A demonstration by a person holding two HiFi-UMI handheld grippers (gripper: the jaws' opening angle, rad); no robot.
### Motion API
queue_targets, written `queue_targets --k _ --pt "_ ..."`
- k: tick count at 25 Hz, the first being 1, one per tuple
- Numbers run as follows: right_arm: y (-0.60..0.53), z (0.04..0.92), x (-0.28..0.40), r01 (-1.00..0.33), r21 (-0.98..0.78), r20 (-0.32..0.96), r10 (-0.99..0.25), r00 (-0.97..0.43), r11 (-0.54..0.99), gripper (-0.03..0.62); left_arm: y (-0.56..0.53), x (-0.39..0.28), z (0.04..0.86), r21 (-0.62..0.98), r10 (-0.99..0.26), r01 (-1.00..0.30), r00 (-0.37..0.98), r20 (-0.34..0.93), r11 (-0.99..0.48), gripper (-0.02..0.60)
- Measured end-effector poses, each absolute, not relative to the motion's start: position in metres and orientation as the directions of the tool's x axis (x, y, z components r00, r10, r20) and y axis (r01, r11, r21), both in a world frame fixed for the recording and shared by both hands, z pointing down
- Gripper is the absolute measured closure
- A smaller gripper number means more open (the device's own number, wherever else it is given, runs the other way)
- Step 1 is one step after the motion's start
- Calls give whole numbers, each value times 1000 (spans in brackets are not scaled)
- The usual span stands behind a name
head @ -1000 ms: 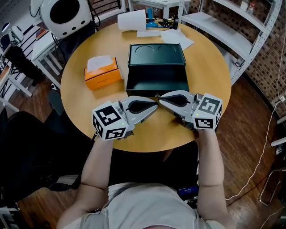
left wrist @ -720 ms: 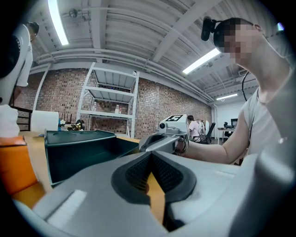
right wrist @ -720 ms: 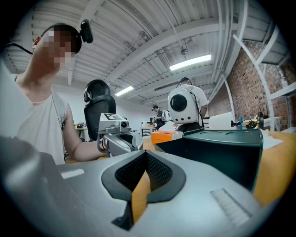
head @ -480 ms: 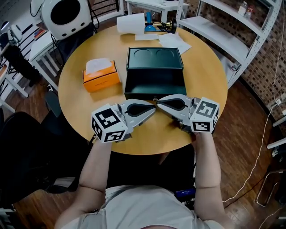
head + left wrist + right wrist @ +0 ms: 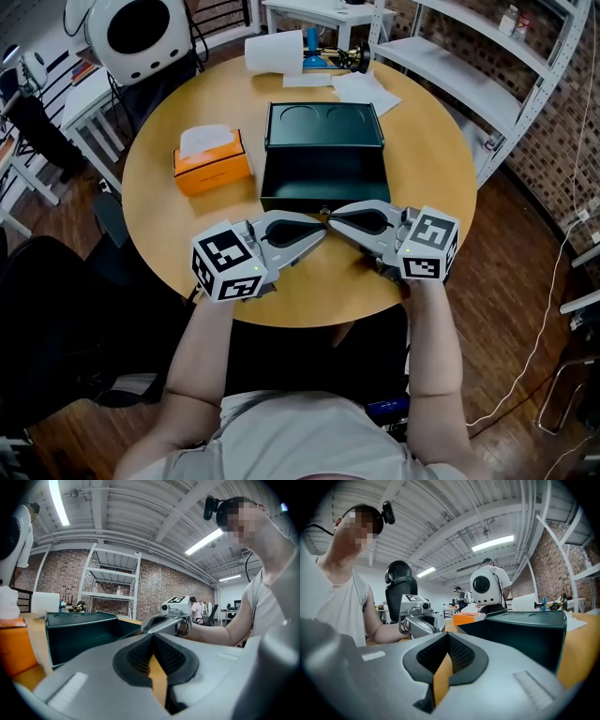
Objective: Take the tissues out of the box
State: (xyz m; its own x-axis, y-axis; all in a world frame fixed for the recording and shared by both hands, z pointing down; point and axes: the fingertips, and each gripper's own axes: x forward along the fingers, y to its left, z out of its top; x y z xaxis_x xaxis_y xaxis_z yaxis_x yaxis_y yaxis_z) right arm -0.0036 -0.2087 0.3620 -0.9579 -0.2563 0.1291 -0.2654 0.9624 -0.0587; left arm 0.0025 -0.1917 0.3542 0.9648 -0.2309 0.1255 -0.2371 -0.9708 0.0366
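Note:
An orange tissue box (image 5: 213,161) with a white tissue (image 5: 206,138) sticking out of its top sits on the left of the round wooden table (image 5: 431,150). My left gripper (image 5: 322,228) and right gripper (image 5: 333,216) rest near the table's front edge, both shut and empty, their tips meeting in front of a dark green open box (image 5: 323,155). The tissue box lies well to the far left of both. The left gripper view has the tissue box (image 5: 11,644) at the left edge and the right gripper (image 5: 171,618) opposite. The right gripper view shows the left gripper (image 5: 419,620) and the tissue box (image 5: 471,618) behind it.
A white paper roll (image 5: 275,49) and loose paper sheets (image 5: 366,86) lie at the table's far edge. A white round machine (image 5: 141,28) stands beyond the table at the left, a metal shelf (image 5: 487,56) at the right. A black chair (image 5: 56,309) is at the near left.
The head view has shifted a little. Both grippers stay shut and tip to tip in front of the green box.

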Motion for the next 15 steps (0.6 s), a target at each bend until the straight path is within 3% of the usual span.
queue_targets --k 15 --pt "-207 361 -4 -266 -59 130 -257 -958 962 592 -190 3 353 37 -230 -236 965 127 -971 580"
